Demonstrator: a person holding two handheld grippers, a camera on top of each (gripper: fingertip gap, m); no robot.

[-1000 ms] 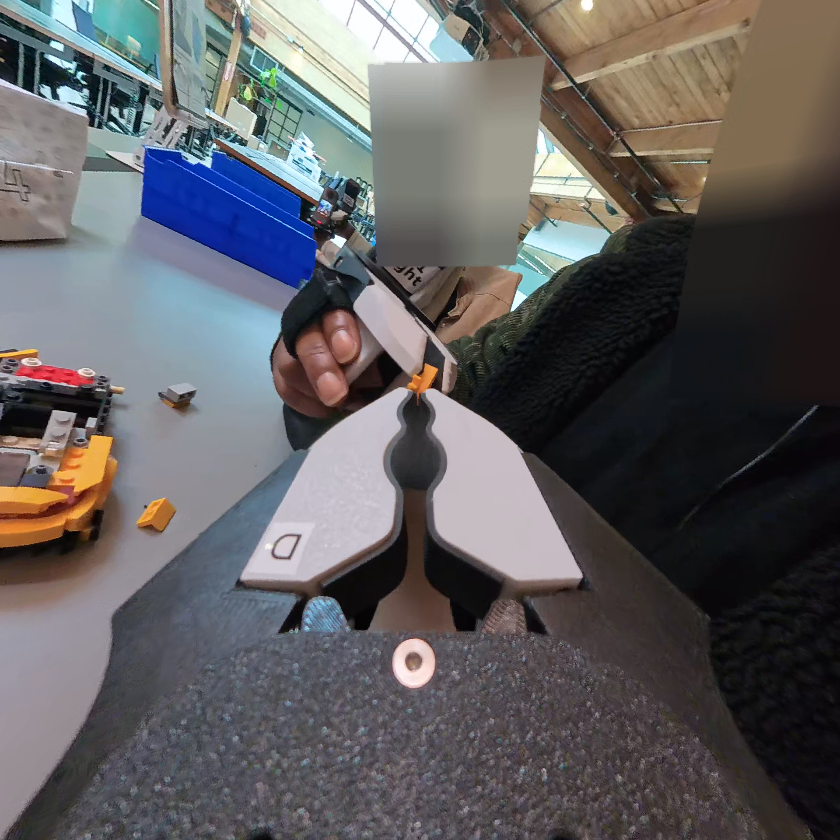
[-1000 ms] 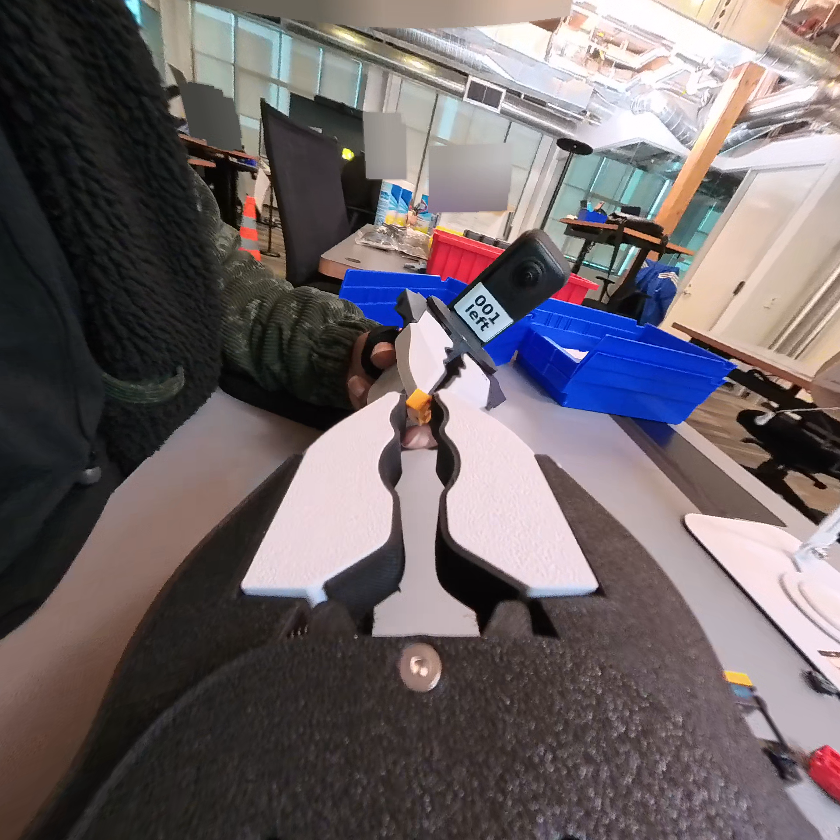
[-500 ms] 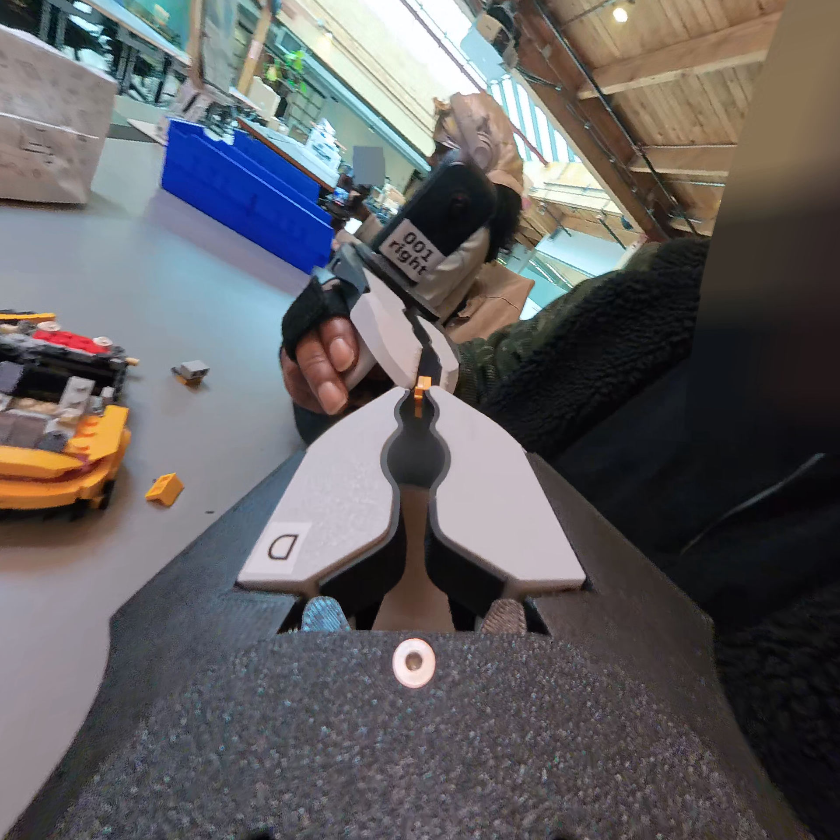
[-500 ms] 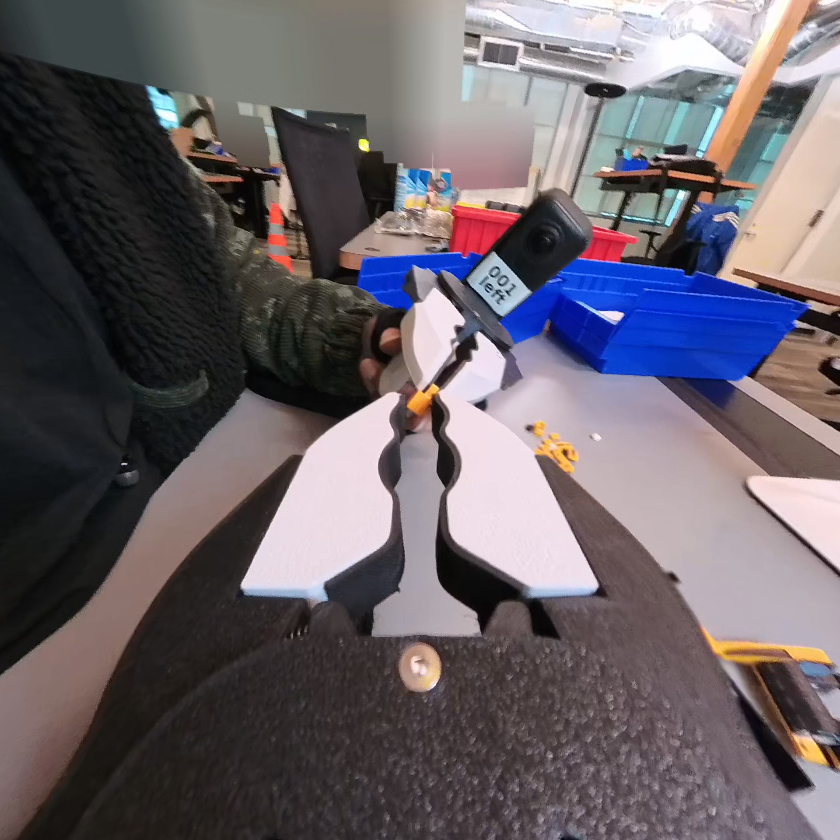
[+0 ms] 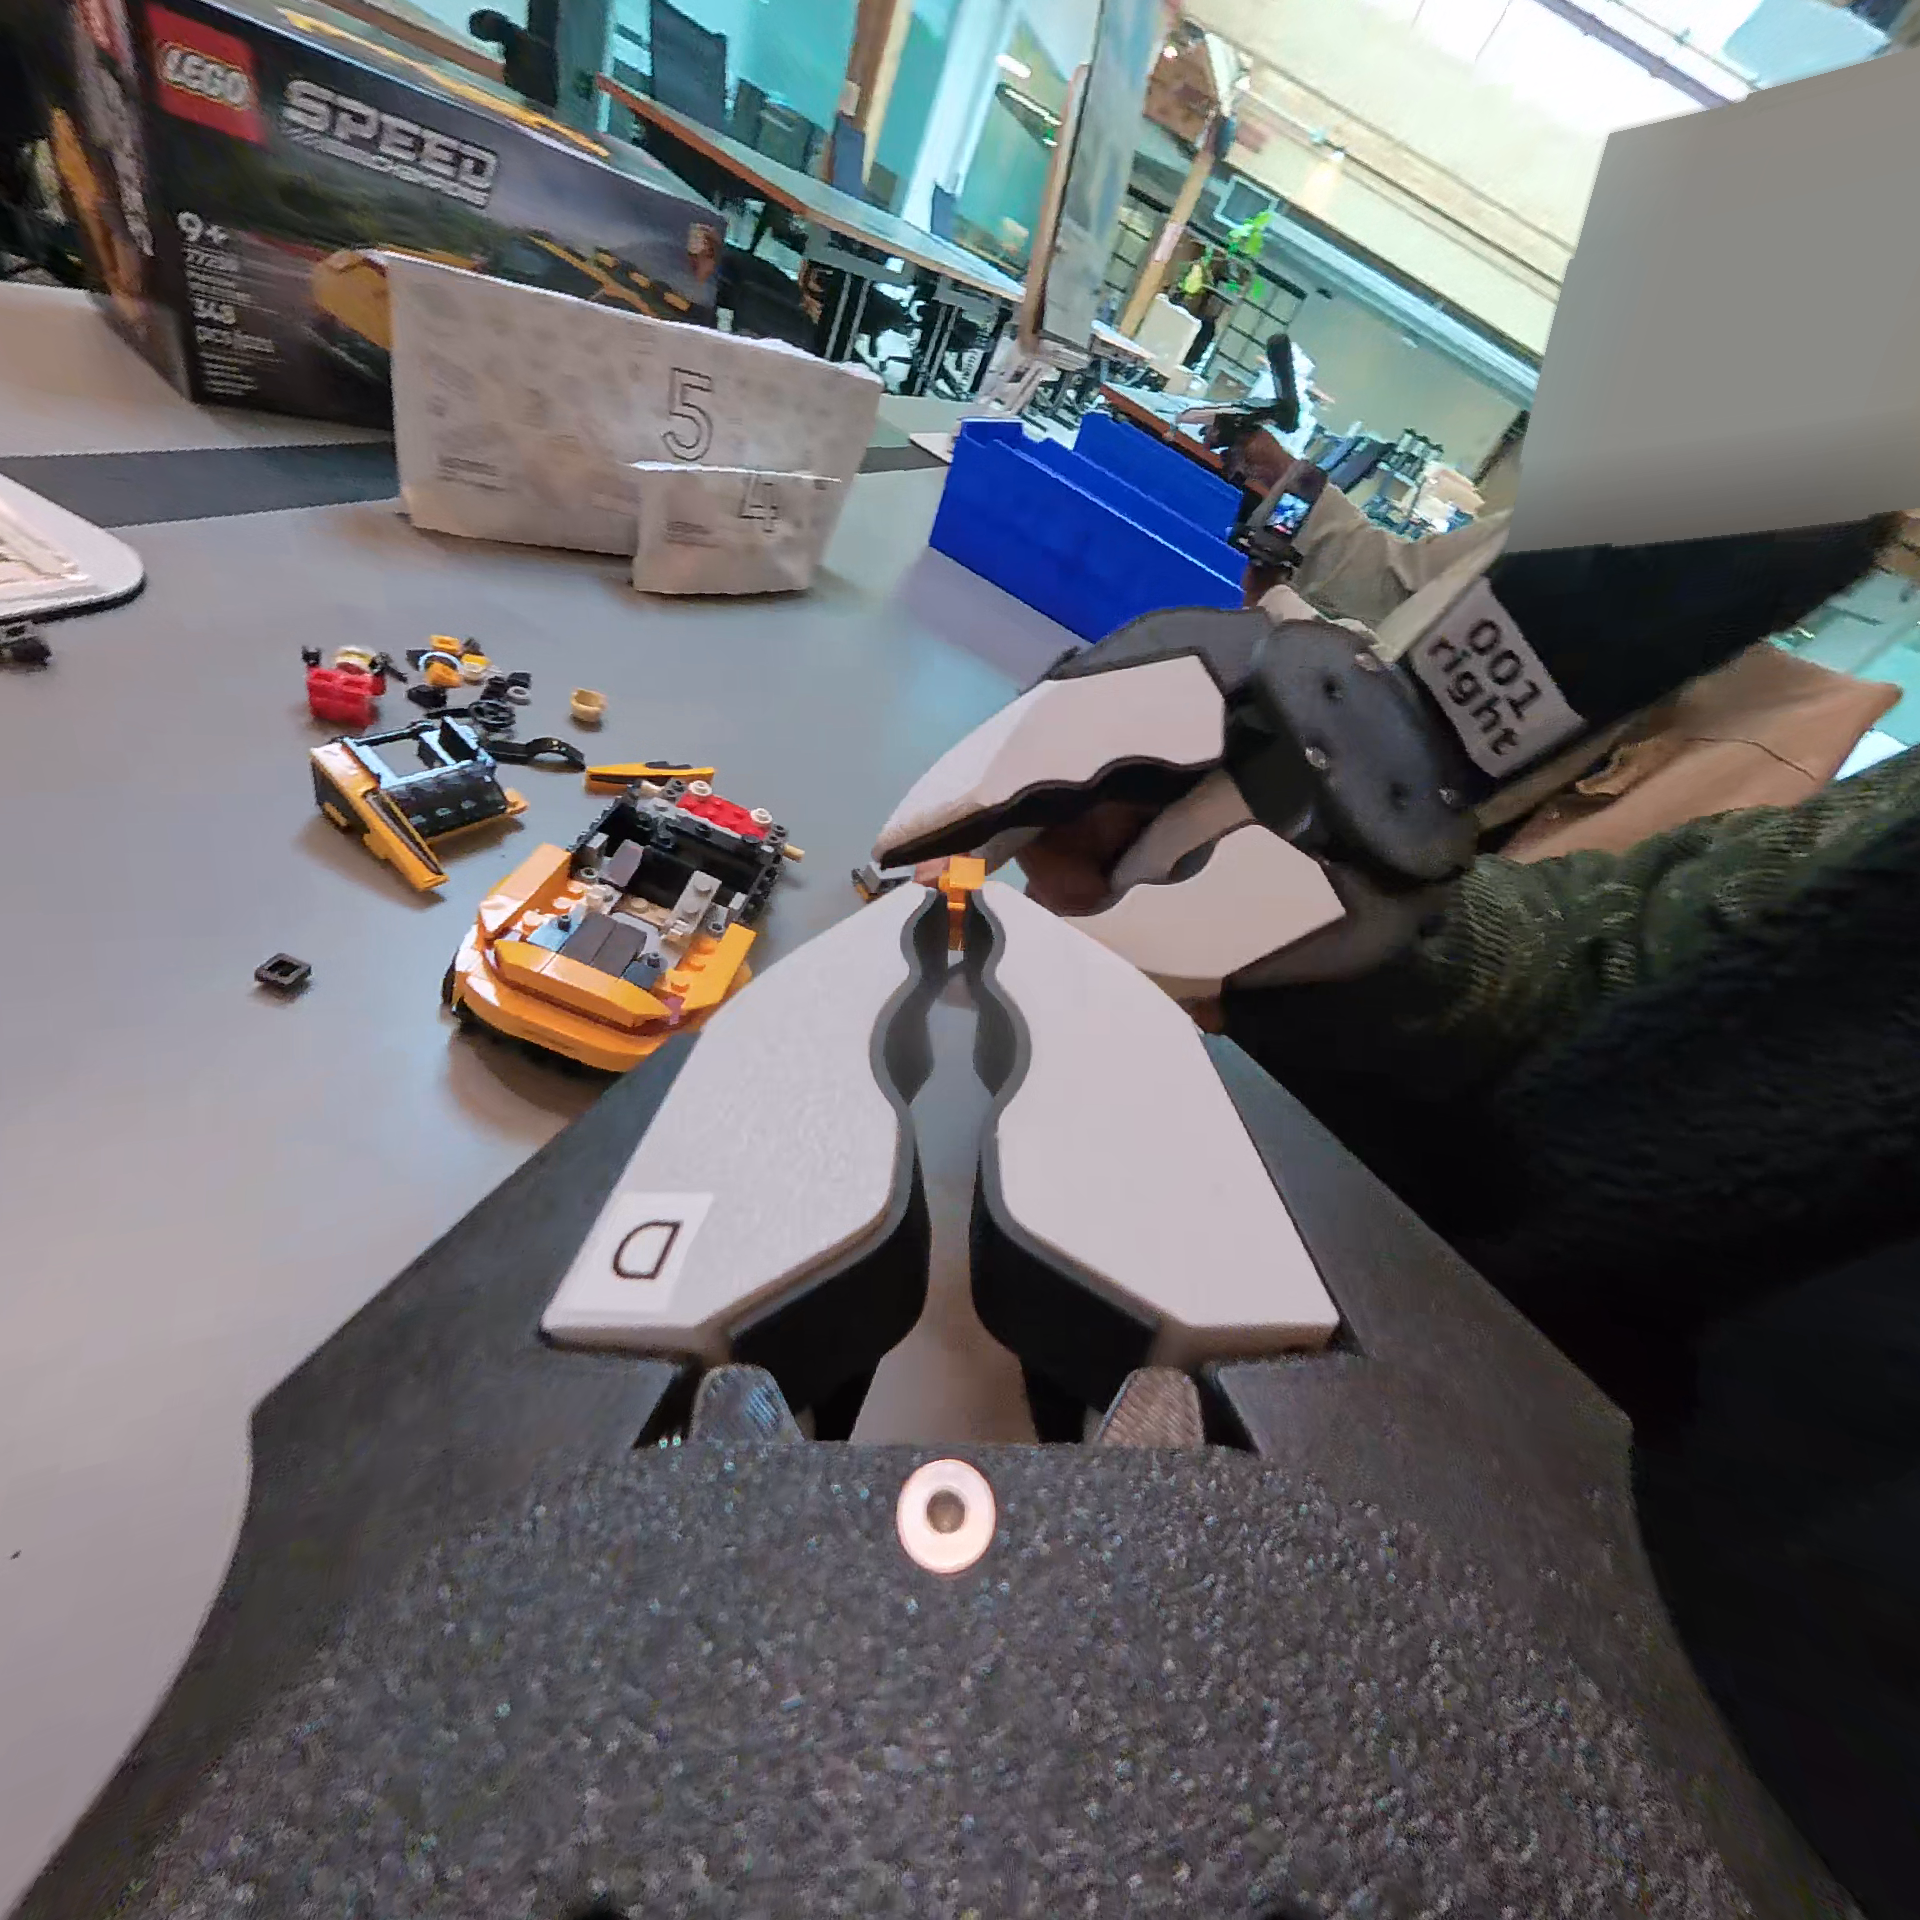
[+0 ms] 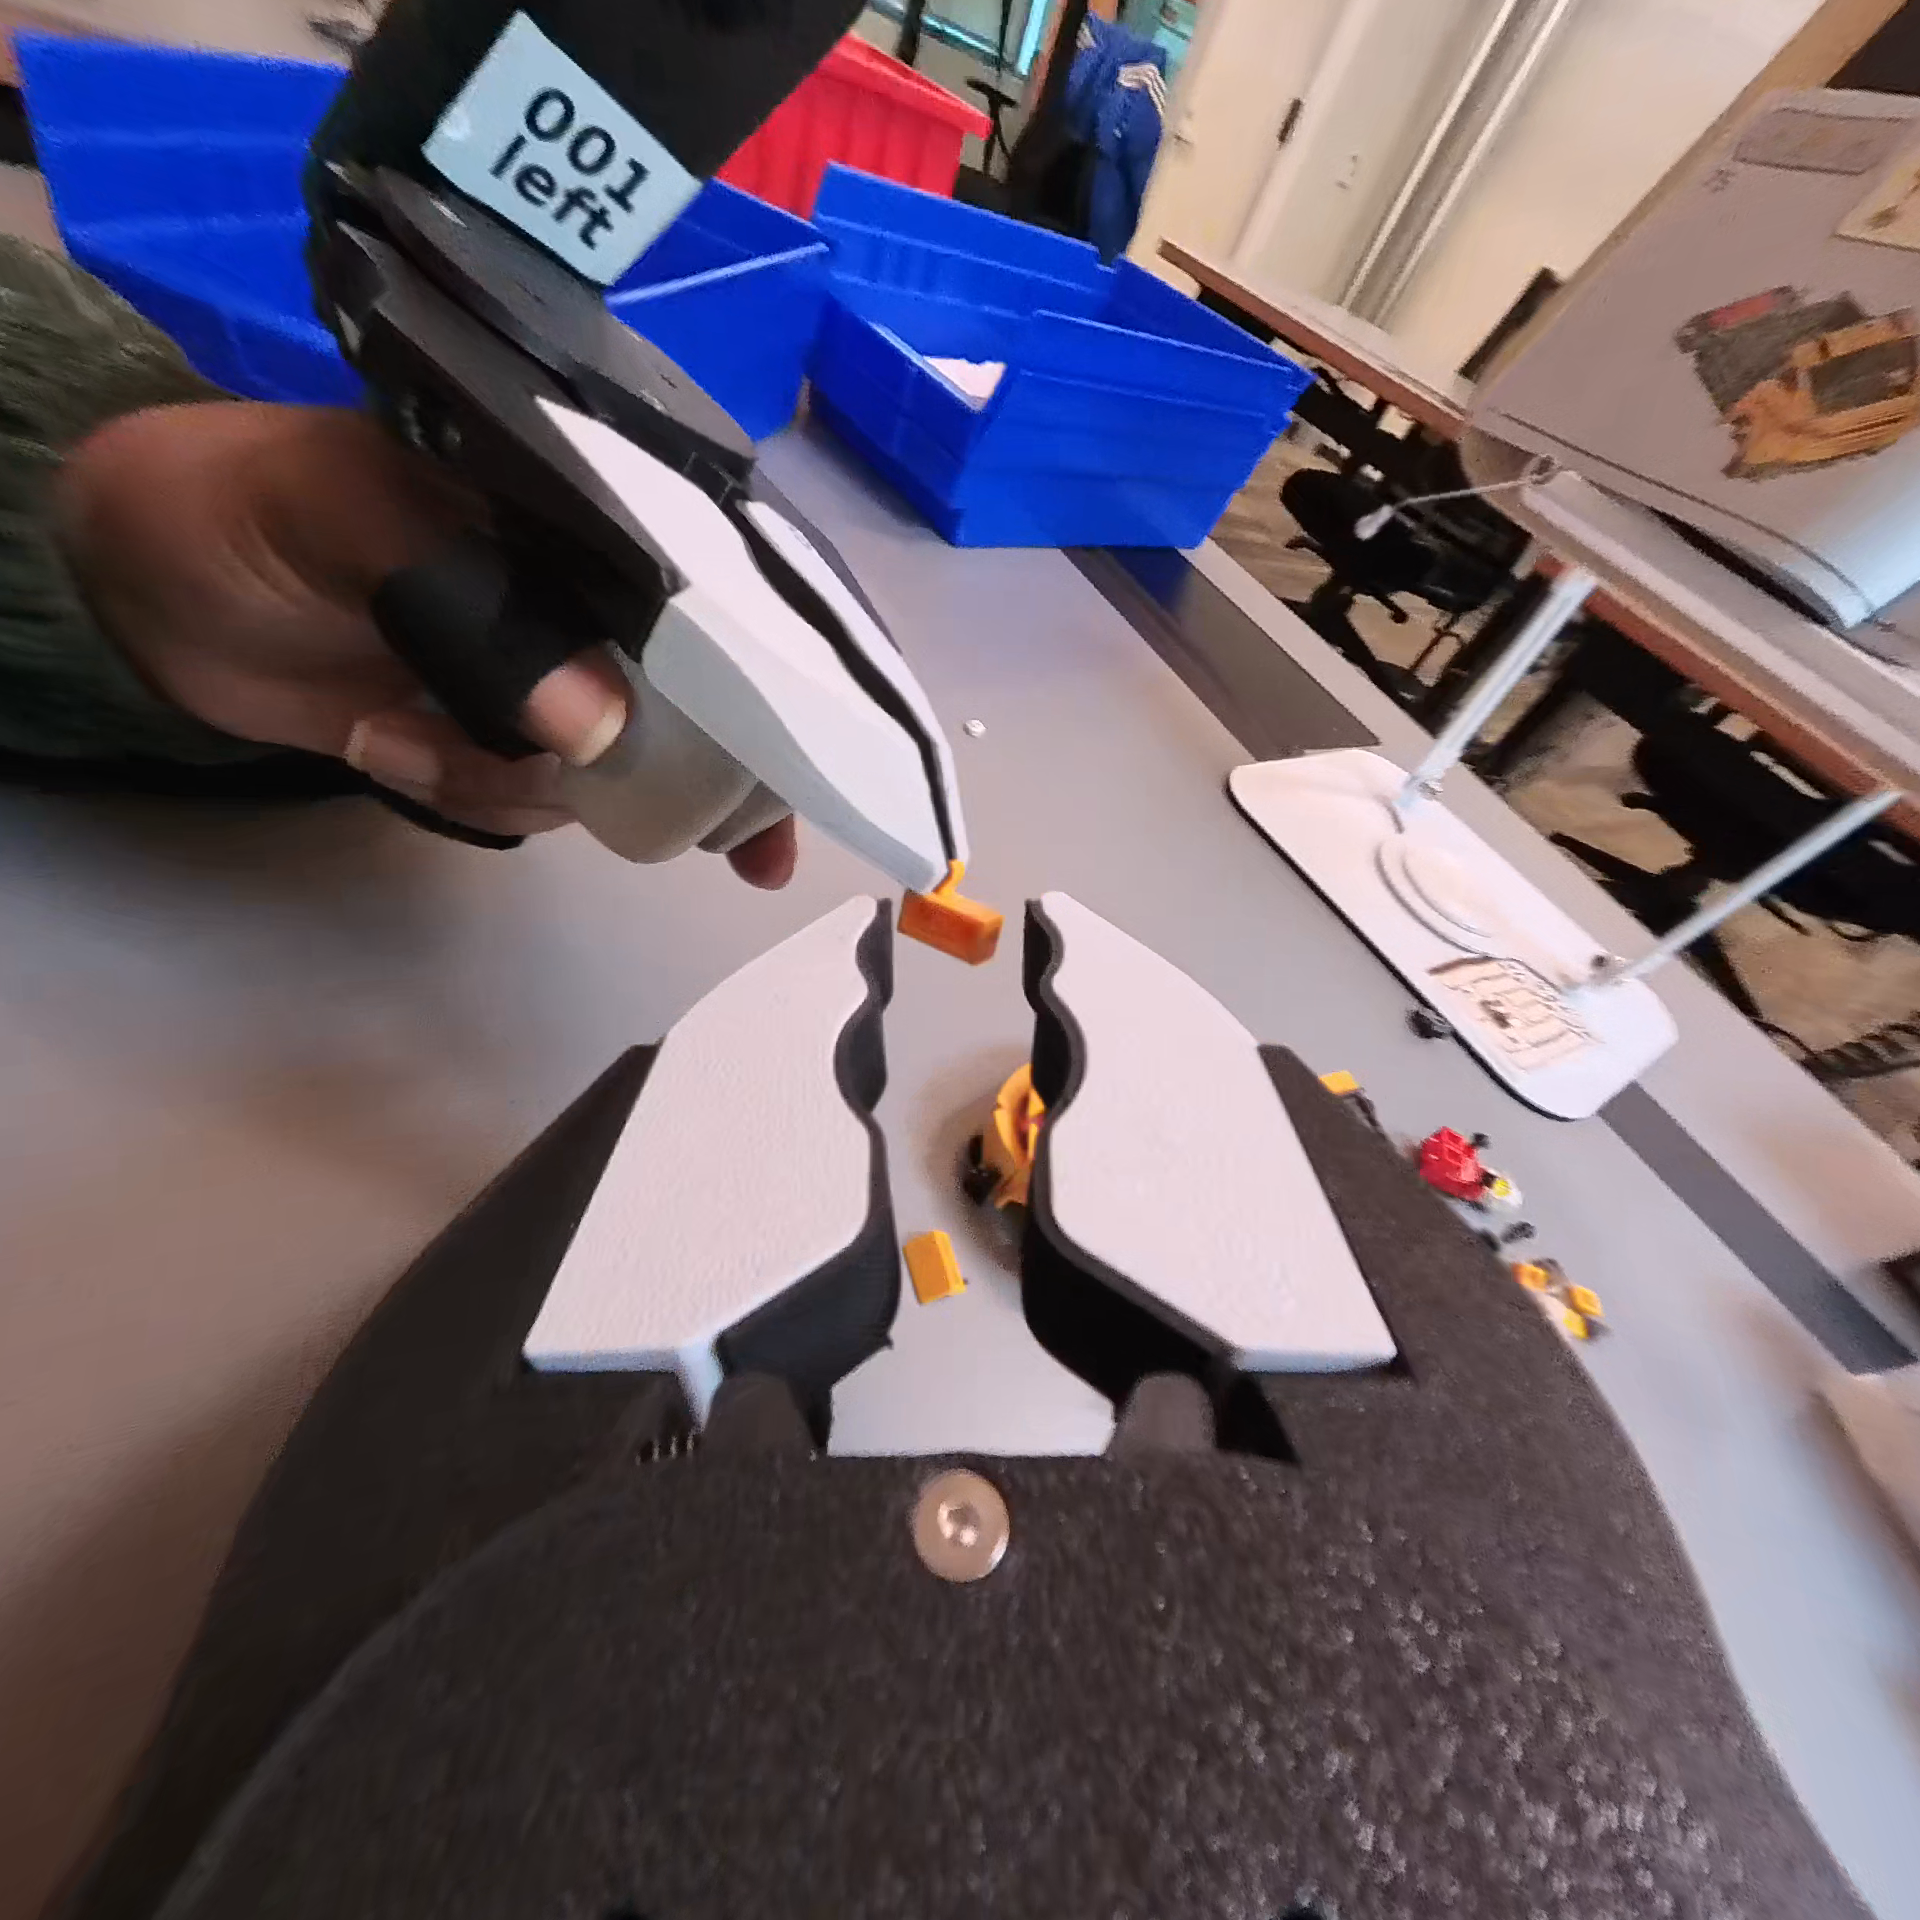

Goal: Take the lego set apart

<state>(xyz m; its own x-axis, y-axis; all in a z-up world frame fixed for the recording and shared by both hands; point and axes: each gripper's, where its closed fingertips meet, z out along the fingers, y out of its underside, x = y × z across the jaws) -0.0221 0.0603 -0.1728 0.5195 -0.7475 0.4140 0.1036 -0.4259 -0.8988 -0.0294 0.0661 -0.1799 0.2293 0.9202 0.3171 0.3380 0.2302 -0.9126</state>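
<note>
My left gripper (image 5: 951, 896) is shut on a small orange lego piece (image 5: 961, 881), held above the grey table. In the right wrist view the same orange piece (image 6: 951, 927) hangs from the left gripper's tip (image 6: 940, 860), between the spread fingers of my right gripper (image 6: 958, 914), which is open and does not touch it. The right gripper's upper finger (image 5: 1091, 727) shows in the left wrist view just behind the piece. The partly stripped orange lego car (image 5: 613, 935) sits on the table to the left.
A detached black and orange car section (image 5: 416, 790) and several loose pieces (image 5: 436, 675) lie behind the car. A lego box (image 5: 312, 208), white paper bags (image 5: 623, 436) and blue bins (image 6: 1039, 416) stand at the back. A white stand base (image 6: 1455, 935) is at the right. My two grippers' fingertips are within a few centimetres of each other.
My right gripper has opened and let go of the orange piece, which stays in my left gripper. Both grippers have turned down toward the table and the car.
</note>
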